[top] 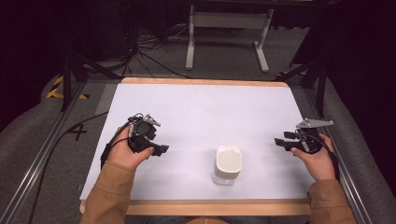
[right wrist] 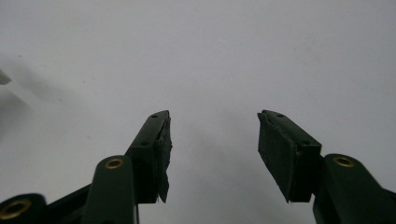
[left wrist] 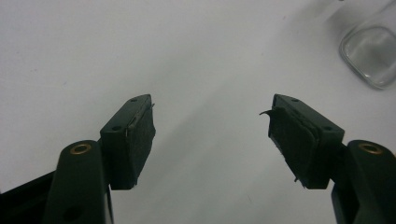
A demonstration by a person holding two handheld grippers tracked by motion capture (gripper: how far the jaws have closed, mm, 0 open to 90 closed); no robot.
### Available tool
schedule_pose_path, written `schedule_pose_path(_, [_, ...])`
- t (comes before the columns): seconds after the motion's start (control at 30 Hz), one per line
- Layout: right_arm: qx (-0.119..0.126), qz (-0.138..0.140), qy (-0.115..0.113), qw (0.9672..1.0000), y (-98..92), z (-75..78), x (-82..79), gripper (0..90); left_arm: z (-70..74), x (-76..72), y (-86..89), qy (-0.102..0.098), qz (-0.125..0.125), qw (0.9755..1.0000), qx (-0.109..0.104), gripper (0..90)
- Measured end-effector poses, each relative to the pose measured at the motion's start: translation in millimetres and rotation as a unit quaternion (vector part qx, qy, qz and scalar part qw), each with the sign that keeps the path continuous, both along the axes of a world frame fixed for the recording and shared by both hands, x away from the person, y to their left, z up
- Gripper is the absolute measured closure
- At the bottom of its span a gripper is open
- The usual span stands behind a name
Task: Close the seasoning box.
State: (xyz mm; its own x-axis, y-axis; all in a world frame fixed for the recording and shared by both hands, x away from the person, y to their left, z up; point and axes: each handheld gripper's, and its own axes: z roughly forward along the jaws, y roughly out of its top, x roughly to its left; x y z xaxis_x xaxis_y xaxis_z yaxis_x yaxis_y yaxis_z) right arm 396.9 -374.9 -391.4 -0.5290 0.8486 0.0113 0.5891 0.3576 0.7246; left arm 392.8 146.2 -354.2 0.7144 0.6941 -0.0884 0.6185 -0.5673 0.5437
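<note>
Take the clear jar [top: 228, 164] with its white lid as your landmark: it stands upright on the white table [top: 201, 112], close to the table's near wooden edge and roughly midway between your two hands.

Your left claw [top: 159, 149] sits to the left of the jar, near it but apart from it, with its tips pointing toward the jar. Your left hand [top: 125, 151] wraps the grip behind it. In the left gripper view the left claw [left wrist: 211, 135] has its jaws spread wide with nothing but bare white table between the pads [left wrist: 140, 135], and the jar [left wrist: 371, 56] shows as clear glass in the upper right corner, well off the line of the jaws.

Your right claw [top: 281, 142] is on the other side of the jar, farther from it than the left one, also pointing inward toward it. Your right hand [top: 316, 158] holds it near the table's right edge, with the grey three-cornered plate [top: 315, 123] riding on top. In the right gripper view the right claw [right wrist: 214, 154] is likewise spread apart, holding nothing, with plain table surface between and beyond the pads [right wrist: 278, 154].

Neither claw touches the jar.
</note>
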Motion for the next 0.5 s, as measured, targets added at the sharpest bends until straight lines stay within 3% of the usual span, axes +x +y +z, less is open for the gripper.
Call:
schedule_pose_path(0.17, [0.008, 0.02, 0.009, 0.9997, 3.8, -15.8, 3.1, 45.9, -3.7, 1.9, 0.3, 0.001, 0.004, 1.0, -0.001, 31.9])
schedule_pose_path(0.23, [-0.002, 0.027, 0.011, 0.9996, 5.6, -22.2, 4.2, 46.0, -5.1, 2.7, 0.4, 0.002, 0.006, 1.0, 0.001, 31.8])
schedule_pose_path(0.5, [0.002, 0.051, 0.005, 0.9987, 14.9, -29.4, 3.7, 45.7, -8.4, 5.7, 2.0, 0.012, 0.005, 0.9999, 0.003, 31.8])
